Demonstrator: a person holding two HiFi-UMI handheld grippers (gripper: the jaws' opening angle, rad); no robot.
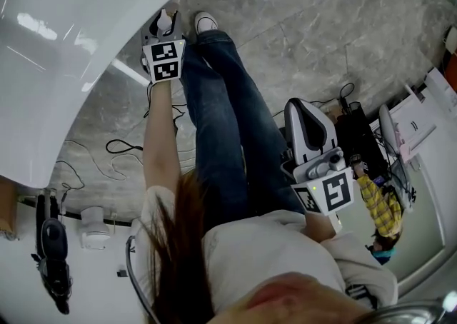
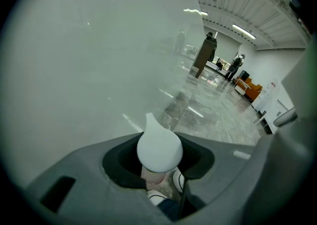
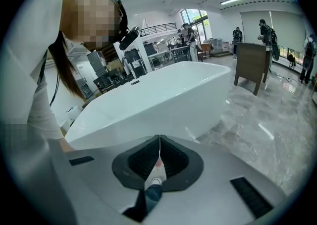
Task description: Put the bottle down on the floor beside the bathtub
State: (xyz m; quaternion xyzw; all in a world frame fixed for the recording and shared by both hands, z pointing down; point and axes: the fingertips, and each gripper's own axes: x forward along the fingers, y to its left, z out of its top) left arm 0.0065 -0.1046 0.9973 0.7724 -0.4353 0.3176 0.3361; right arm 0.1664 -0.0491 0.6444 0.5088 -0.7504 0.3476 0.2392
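The bottle (image 2: 159,147) sits between the jaws of the left gripper (image 1: 164,34), which are closed partway onto it. Its rounded white top faces back along the gripper, its short spout points toward the bathtub (image 2: 74,70), and its pinkish body runs away and down toward the floor (image 1: 300,37). Its long axis therefore lies close to the gripper's downward slant rather than plumb. That tilt is what the set-down turns on, I judge: the base must come flat before the jaws let go, or the bottle may tip. The bottle hangs just beside the bathtub's curved outer wall, above the strip of grey marble between that wall and the person's white shoes (image 1: 206,21) (a narrow lane, with the tub bulging over it). How far the base is from the floor I cannot tell. A dark cable (image 1: 121,148) lies on the floor by the bathtub's foot, apart from the bottle. The right gripper (image 3: 158,155), jaws pressed together on nothing, hangs well away from the bathtub, so the left hand is the one placed to act.
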